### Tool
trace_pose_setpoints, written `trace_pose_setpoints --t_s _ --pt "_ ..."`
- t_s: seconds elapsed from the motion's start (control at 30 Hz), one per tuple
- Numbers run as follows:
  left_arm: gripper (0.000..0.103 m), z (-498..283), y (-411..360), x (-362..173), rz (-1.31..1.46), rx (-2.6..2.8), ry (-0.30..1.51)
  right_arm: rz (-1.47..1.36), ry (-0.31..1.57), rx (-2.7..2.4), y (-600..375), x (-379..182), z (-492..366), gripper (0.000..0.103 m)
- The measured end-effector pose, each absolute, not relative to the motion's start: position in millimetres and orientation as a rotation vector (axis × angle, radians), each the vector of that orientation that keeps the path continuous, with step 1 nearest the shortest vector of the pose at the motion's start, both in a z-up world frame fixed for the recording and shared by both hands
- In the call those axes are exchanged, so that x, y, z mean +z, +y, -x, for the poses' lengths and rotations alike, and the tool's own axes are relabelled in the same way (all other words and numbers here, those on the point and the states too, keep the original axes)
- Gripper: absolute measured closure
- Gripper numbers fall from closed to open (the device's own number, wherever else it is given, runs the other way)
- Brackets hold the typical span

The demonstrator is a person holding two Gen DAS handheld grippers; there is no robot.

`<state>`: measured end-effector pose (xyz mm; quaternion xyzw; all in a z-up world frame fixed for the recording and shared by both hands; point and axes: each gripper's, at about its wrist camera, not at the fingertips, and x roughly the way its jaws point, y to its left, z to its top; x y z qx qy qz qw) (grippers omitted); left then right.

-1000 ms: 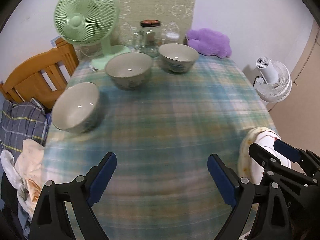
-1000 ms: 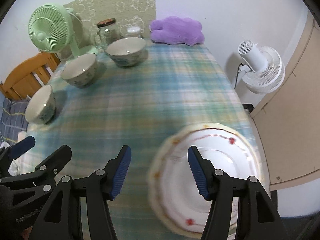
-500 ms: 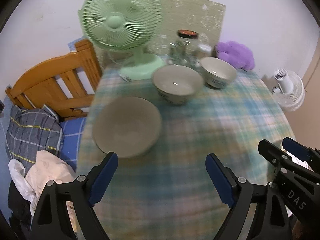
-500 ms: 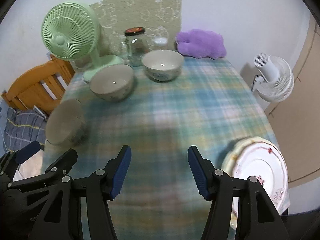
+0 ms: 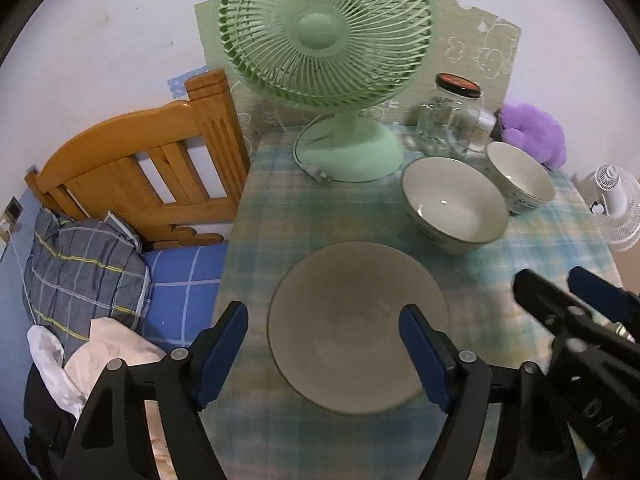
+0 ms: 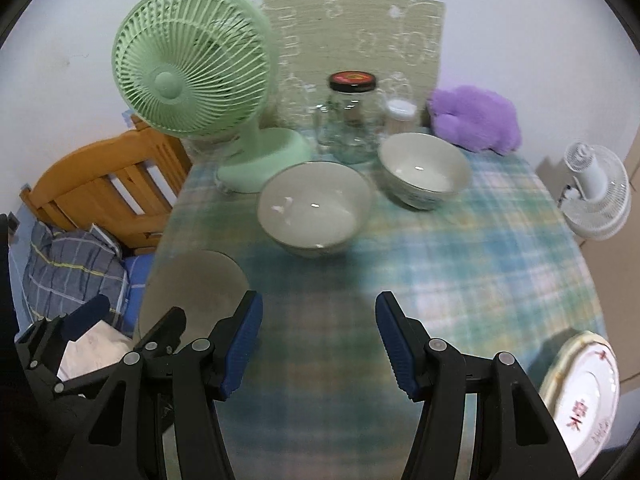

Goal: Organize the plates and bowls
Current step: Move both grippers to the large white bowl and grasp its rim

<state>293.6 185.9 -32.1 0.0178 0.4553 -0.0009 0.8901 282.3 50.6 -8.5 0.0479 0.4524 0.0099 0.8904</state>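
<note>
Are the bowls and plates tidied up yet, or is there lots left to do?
Nothing looks tidied yet. Three bowls sit apart on the table: the near bowl, the middle bowl and the far bowl. The plate lies alone at the table's edge. The left gripper is over the near bowl, its jaws closing, not gripping yet. The right gripper is empty. So nearly everything is left.

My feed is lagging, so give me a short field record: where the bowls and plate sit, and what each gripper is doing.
nearest bowl: under the left gripper, near the table's bed-side edge
middle bowl: upright, by the green fan
far bowl: upright, by the glass jar
plate: at the opposite near edge
left gripper: closing, jaws straddle the nearest bowl, pads not seen touching
right gripper: open, empty, over bare tablecloth
</note>
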Motion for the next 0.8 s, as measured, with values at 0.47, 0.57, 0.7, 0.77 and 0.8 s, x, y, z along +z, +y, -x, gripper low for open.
trace_pose_setpoints --t_s 0.47,0.57,0.7,0.77,0.8 --pt "0.062 -327 209 -78 -0.029 0.016 1.044 -0.134 1.044 0.049 96 -63 -327 0.065" --pt "0.068 -329 211 -83 -0.026 0.015 1.055 -0.150 1.074 0.059 98 -72 -331 0.078" --pt "0.077 -330 213 -87 -0.018 -0.009 1.060 -0.098 1.066 0.051 107 -74 -333 0.086" --pt "0.079 -329 213 -88 -0.014 -0.020 1.056 -0.078 1.067 0.050 109 -74 -334 0.086" --pt "0.079 -330 212 -88 -0.022 -0.016 1.053 -0.070 1.065 0.048 110 -74 -334 0.086"
